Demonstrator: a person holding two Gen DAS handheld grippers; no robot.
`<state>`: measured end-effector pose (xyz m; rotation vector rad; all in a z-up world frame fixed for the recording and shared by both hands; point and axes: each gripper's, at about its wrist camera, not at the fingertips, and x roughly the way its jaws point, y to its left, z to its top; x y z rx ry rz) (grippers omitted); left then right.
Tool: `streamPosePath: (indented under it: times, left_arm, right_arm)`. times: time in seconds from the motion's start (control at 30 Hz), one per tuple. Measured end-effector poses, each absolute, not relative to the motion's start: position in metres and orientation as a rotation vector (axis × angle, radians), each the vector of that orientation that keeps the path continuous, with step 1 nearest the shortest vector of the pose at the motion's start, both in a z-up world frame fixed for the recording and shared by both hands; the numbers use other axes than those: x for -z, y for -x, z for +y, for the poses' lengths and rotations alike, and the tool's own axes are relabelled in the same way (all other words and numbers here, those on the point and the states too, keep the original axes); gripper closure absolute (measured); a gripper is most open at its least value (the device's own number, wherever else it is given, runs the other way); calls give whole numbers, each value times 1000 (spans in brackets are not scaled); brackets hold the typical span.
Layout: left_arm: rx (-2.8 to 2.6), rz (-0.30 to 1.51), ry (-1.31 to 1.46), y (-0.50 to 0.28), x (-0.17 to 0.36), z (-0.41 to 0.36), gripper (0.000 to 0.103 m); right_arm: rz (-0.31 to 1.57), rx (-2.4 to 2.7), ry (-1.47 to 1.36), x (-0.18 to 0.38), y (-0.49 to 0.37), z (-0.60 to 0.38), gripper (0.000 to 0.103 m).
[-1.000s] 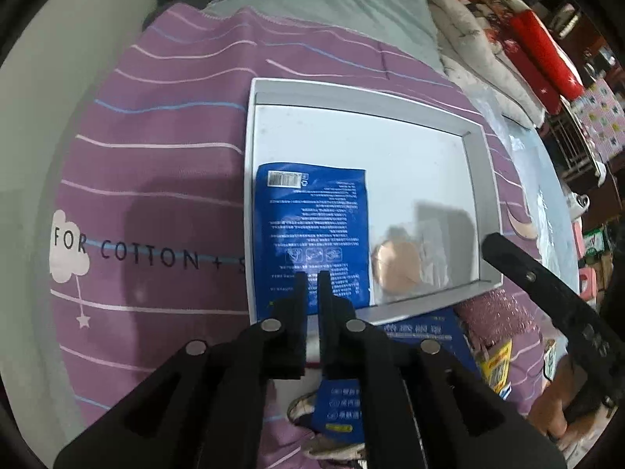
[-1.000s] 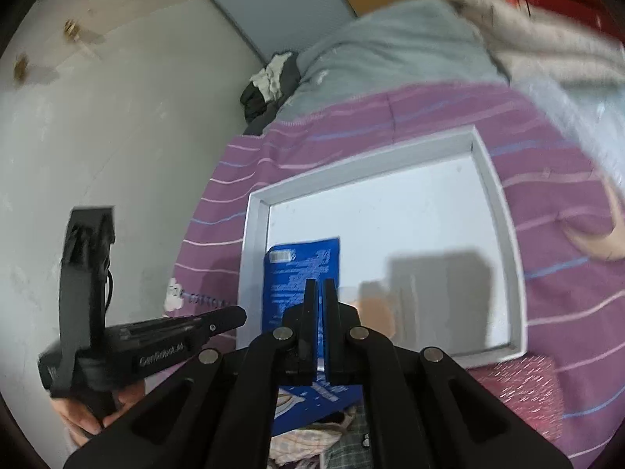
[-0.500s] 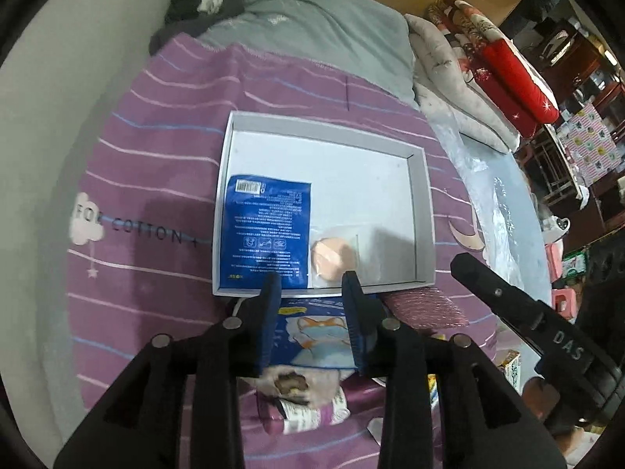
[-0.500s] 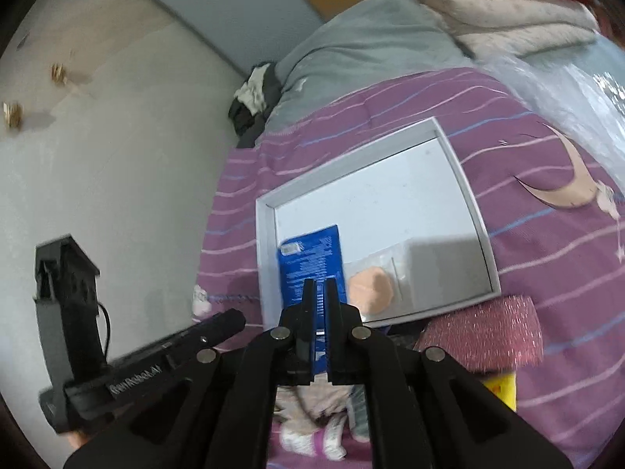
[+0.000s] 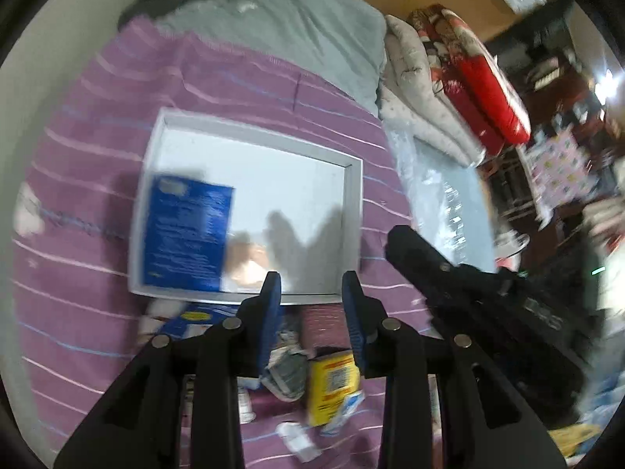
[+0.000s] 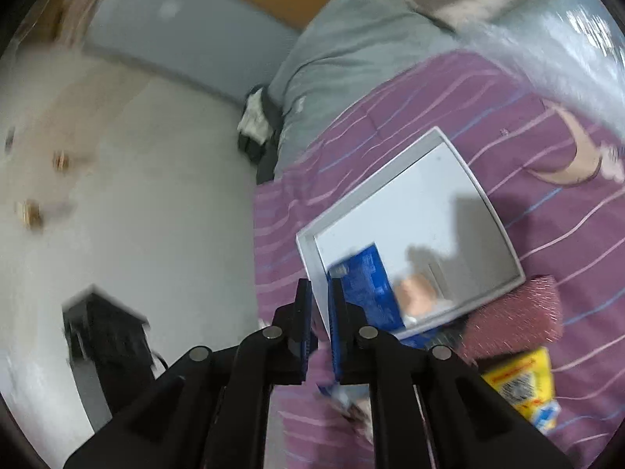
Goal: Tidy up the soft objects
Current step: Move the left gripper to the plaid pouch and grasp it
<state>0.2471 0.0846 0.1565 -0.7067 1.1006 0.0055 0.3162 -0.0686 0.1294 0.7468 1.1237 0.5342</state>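
Note:
A shallow grey tray (image 5: 254,129) (image 6: 369,179) lies on the purple striped bedspread. In it are a blue packet (image 5: 187,234) (image 6: 367,285) at the left and a peach puff in a clear bag (image 5: 250,264) (image 6: 416,293) beside it. My left gripper (image 5: 310,289) hangs open and empty above the tray's near rim. My right gripper (image 6: 319,293) has a narrow gap, its jaws are opening, and nothing is between them; it shows in the left wrist view as a black body (image 5: 468,285) to the right of the tray.
Loose items lie in front of the tray: a pink glittery sponge (image 6: 515,316) (image 5: 320,320), a yellow box (image 5: 332,379) (image 6: 523,383), another blue packet (image 5: 191,318) and crumpled cloth. A grey quilt (image 5: 312,27) and folded blankets (image 5: 461,78) lie beyond. A wall stands at the left.
Both grippers have risen and drawn back from the tray. The left jaws went from shut to open. The right jaws have parted a little and the right view has rolled.

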Motion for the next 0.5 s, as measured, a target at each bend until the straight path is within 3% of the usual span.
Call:
streamPosePath:
  times: [0.13,0.37,0.5]
  left_arm:
    - [-21,1084,675,-230,-137,81,69]
    - [-93,979,713,-160,-106,80,69]
    - [-108,927,694,-139,-110,79,69]
  right_arm:
    - [1118,-581,-799,-102,-312,-86,93]
    - [1014,-580,-585,-94,-260,-105,92]
    - [1032,-538,-491,-87,-248,-111,77]
